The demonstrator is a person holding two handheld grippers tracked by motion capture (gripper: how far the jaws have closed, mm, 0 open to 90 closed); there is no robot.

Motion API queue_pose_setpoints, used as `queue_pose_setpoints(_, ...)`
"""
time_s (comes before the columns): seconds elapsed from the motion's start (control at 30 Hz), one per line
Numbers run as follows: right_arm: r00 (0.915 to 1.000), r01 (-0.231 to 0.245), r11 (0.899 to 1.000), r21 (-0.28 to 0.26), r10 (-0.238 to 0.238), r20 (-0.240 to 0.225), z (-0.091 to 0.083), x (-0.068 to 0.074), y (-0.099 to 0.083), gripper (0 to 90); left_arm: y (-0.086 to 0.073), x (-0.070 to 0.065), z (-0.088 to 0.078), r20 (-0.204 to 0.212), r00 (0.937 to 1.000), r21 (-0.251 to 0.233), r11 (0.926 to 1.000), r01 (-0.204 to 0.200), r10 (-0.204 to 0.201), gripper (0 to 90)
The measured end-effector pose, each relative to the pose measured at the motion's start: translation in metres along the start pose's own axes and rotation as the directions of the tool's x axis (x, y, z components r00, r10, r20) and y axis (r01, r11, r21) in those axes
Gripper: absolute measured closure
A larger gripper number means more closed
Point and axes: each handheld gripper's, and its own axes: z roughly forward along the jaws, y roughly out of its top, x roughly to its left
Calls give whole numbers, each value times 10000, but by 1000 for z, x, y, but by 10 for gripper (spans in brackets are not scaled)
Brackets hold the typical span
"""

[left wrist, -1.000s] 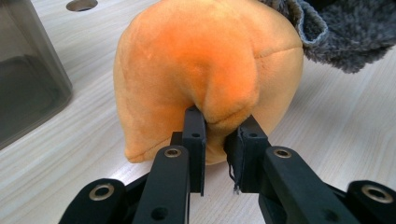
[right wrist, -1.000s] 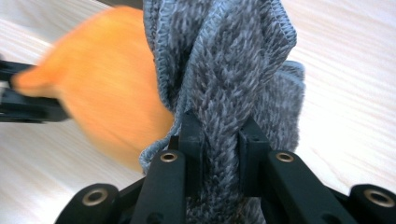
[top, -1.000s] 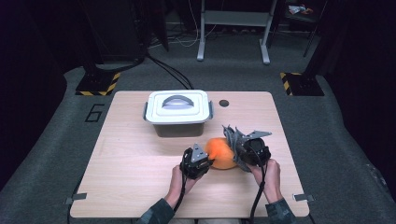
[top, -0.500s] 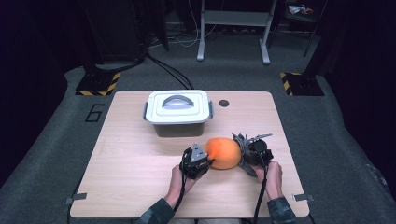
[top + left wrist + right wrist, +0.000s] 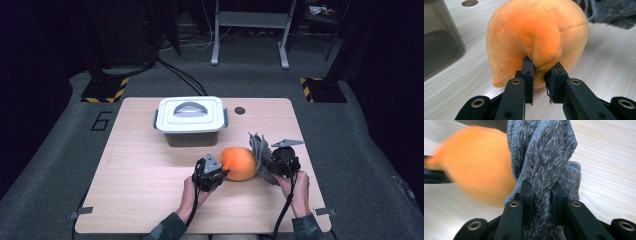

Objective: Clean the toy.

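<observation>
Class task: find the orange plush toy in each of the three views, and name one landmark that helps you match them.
High view: orange plush toy on the table, between both grippers.
Left gripper view: centre, pinched by the jaws.
Right gripper view: blurred, left, beside the grey cloth.
Shared landmark: the grey cloth.

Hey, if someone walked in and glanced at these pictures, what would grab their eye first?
The bright orange plush toy near the front of the wooden table, pinched on a fold by the left hand-held gripper. Right beside it, the right hand-held gripper clamps a bunched grey knitted cloth against the toy's side. Behind them stands a grey box with a white handled lid.
</observation>
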Motion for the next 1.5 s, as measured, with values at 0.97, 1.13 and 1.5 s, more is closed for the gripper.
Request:
queue_pose_setpoints(0.97, 9995, 181, 9997, 163, -177, -246, 23, 6, 6, 757, -2, 2, 14, -658, 9961, 303, 9979, -566, 585, 576)
queue_pose_setpoints(1.13, 9997, 43, 10000, -27, -44, -241, 18, 3, 3, 757, 4, 1, 13, -582, 9956, 206, 9971, -727, 737, 779)
queue_pose_setpoints(1.5, 9967, 328, 9965, -766, -384, -719, -13, 15, 8, 756, 12, 0, 5, 134, 9991, -124, 9991, 396, -395, 805)
